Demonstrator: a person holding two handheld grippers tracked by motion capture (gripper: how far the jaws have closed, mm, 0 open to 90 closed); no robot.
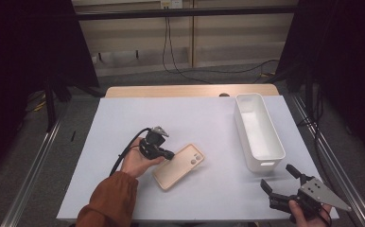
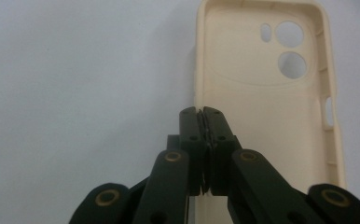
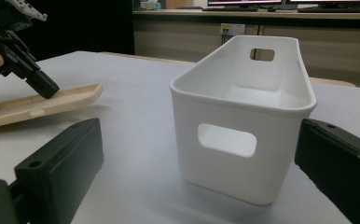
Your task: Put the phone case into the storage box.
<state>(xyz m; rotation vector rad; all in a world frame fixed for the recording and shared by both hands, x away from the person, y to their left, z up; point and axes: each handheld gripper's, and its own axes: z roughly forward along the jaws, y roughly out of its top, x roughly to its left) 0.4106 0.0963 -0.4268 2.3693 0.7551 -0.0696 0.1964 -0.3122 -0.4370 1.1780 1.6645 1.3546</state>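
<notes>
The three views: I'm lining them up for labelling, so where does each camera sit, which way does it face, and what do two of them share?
High view: above the person's side, looking forward and down on the table; shows the sleeve, both hands, left gripper and right gripper.
Left gripper view: rides the left gripper, looks along its shut jaws, pinching the rim of the phone case.
Right gripper view: rides the right gripper, faces the white bin between open jaws.
Shared: the high and right gripper views both show bin, case and left gripper.

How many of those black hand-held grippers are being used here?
2. The left hand-held gripper pinches the edge of the beige phone case; the right hand-held gripper sits open just in front of the white bin.
</notes>
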